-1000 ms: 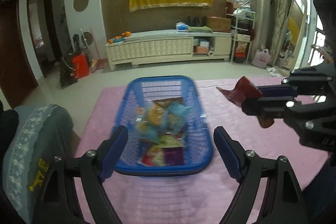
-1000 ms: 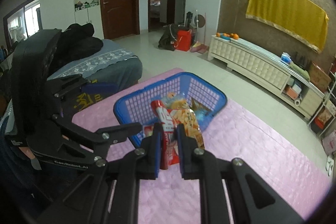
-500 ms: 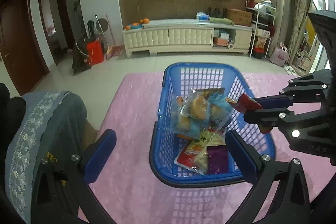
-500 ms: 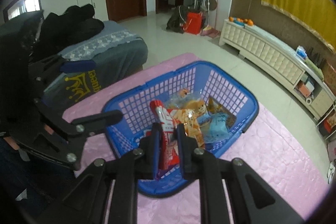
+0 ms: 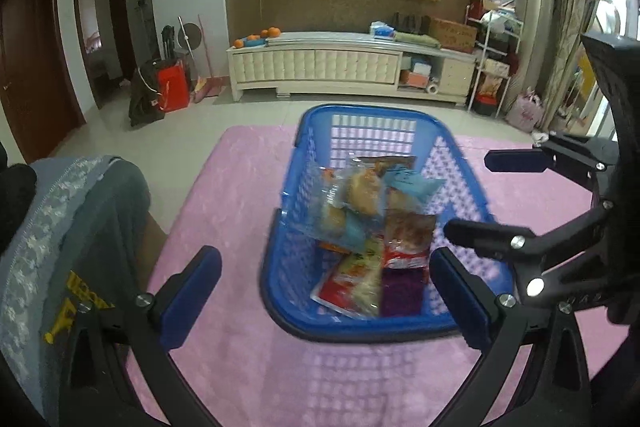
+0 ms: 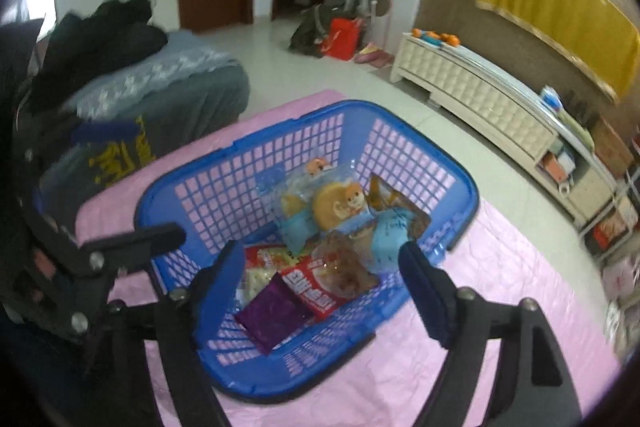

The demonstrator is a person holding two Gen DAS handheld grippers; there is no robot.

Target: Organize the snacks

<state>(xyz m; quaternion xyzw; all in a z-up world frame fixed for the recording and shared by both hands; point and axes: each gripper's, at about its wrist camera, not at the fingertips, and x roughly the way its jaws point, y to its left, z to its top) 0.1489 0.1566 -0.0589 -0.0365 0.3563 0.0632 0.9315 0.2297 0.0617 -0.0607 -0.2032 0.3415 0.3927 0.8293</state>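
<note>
Left to right across the two wrist views: the left gripper [image 5: 326, 291] hangs over the near left corner of the blue basket [image 5: 294, 163], its jaws spread as wide as they go and holding nothing; one blue pad lies over the pink table cover [image 5: 224, 195], the other over the basket's near right corner. This wide, empty stance suits a hand that is free to fetch the next packet rather than one steadying the basket, which it does not touch. The basket stands on the pink cover and holds all the snacks that can be seen. A clear packet of round yellow cakes [image 6: 320, 205] lies uppermost toward the far end, with a pale blue packet [image 6: 390, 237] beside it. Nearer the cameras lie a red and white packet [image 6: 320, 281], a purple packet [image 6: 272, 315] and a pale packet [image 5: 358, 281] partly buried under them. The right gripper [image 6: 322, 279] points down into the basket's near end; its jaws have just been opening and now stand well apart with no pad pressing on anything. The red and white packet lies flat among the others directly between and below those pads, which reads as a release into the basket. No snack is visible outside the basket, so the sorting appears far along
</note>
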